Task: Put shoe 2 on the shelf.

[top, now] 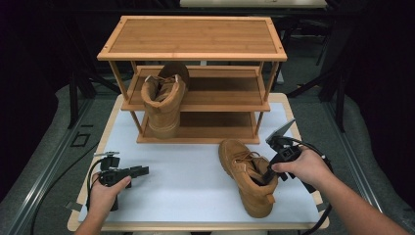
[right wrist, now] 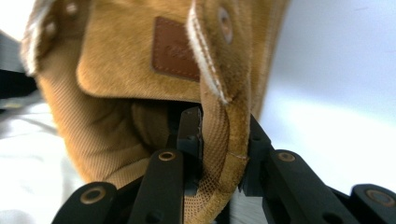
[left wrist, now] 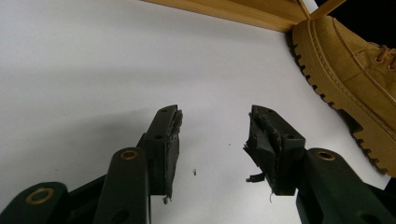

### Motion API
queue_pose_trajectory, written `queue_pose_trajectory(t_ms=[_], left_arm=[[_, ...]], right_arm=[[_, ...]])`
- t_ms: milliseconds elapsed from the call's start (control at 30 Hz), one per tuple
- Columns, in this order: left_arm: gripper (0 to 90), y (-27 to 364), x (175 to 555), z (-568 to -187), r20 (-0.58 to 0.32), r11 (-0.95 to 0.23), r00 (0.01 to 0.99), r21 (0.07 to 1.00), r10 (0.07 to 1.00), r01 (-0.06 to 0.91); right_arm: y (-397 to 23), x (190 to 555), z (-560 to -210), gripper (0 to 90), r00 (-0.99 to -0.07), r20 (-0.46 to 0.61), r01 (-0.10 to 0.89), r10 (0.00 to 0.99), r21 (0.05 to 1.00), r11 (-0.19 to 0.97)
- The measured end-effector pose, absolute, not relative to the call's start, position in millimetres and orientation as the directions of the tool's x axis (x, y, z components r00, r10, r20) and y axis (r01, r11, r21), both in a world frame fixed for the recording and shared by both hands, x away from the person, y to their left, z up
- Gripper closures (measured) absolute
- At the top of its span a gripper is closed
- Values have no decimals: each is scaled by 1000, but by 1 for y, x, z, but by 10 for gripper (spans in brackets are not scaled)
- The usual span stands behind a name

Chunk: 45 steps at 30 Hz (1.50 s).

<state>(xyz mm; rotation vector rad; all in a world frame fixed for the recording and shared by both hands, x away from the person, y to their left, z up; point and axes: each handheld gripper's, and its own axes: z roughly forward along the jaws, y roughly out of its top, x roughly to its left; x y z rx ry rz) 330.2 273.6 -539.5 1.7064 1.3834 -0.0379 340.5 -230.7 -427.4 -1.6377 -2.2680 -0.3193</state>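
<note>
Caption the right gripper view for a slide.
Right hand-held gripper clamped on the collar wall of a tan suede boot, one jaw inside the opening, one outside.

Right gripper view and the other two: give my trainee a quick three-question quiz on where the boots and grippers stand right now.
1. True or false: the right gripper has its jaws on either side of the collar of the boot on the table.
2. Where does the other boot stand? A) on the shoe rack's top shelf, B) on the shoe rack's middle shelf, C) on the white table.
3. What is between the jaws of the left gripper?

Key
1. True; the collar's edge runs between the two pads.
2. B.
3. Nothing; it is open over bare table.
</note>
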Motion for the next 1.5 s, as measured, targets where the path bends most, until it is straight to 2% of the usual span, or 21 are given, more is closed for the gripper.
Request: queue_pose_trajectory(t_ms=[167, 333, 467, 867, 1267, 1500], left_arm=[[530, 275, 330, -539, -534, 48, 368, 612, 761, 789], [530, 274, 330, -539, -536, 50, 366, 611, 761, 790], [530, 275, 330, -538, -537, 56, 365, 614, 761, 787], [530, 276, 330, -538, -538, 57, 364, 613, 760, 788], [530, 276, 330, -538, -541, 60, 363, 613, 759, 788], [530, 275, 329, -537, -542, 62, 362, 613, 758, 788]], right_arm=[[-240, 335, -434, 759, -214, 530, 972, 820, 30, 235], [-255, 330, -440, 770, -116, 692, 993, 713, 53, 109], [-259, 326, -442, 773, -97, 775, 995, 625, 74, 64], [-259, 320, -390, 774, -152, 806, 984, 572, 177, 12], [-266, 298, -313, 775, -223, 812, 966, 540, 257, 13], [-265, 305, -294, 775, -255, 821, 948, 510, 317, -35]])
